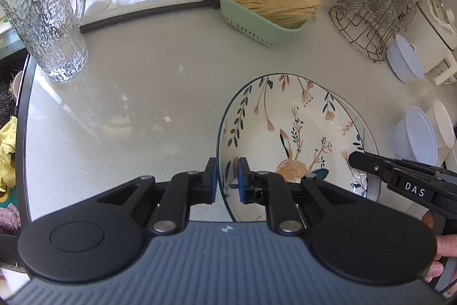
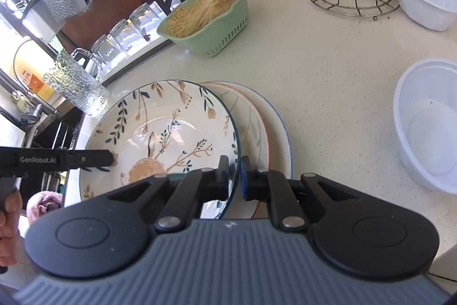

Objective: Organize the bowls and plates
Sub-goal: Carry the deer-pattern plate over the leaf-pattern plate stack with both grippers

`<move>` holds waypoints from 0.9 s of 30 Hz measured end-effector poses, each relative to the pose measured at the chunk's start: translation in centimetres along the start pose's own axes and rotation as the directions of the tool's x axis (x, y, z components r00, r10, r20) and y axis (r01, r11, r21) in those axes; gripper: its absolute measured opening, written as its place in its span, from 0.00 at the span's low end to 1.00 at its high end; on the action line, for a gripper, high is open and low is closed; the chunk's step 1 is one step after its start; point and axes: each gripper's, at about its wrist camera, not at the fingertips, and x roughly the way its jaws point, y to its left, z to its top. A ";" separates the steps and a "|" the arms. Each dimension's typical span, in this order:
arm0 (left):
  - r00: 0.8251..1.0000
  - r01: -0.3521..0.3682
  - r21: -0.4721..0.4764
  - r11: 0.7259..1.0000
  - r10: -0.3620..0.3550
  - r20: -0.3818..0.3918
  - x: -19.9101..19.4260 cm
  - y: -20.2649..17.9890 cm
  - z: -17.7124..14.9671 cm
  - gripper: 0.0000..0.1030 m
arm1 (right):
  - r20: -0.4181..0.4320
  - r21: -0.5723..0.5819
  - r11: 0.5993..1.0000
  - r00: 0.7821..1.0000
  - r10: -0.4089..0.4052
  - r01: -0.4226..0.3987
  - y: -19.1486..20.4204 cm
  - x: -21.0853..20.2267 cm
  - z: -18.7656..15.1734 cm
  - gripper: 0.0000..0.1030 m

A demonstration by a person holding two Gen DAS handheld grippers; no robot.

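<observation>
While clamped in both grippers' jaws: round, glossy floral plate (image 2: 160, 133), rim-thin.

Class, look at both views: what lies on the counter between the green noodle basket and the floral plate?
Nothing: in both wrist views the white counter is bare between the green noodle basket and the floral plate.

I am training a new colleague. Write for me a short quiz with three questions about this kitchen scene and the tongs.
1. True or false: both tongs grip the rim of the floral plate.
2. What fills the green basket? A) noodles B) spoons C) cups
3. The floral plate lies partly over what?

Key:
1. True: left tongs and right tongs are both shut on its rim.
2. A.
3. Other plates.
</observation>
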 end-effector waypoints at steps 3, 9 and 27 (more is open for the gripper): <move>1.000 -0.018 0.008 1.000 0.018 0.000 0.0 -0.4 -0.1 0.16 | 0.018 -0.027 0.999 1.000 -0.025 0.025 0.1 -0.4 0.0 0.10; 1.000 -0.020 -0.055 0.998 0.020 -0.007 0.1 -0.1 -0.1 0.16 | 0.039 -0.096 0.995 0.999 -0.036 0.039 0.4 -1.1 0.0 0.11; 0.999 0.001 -0.270 0.963 0.008 0.033 0.0 -0.1 -2.9 0.12 | 0.159 -0.217 0.960 0.977 -0.142 0.175 2.9 -2.6 -1.6 0.13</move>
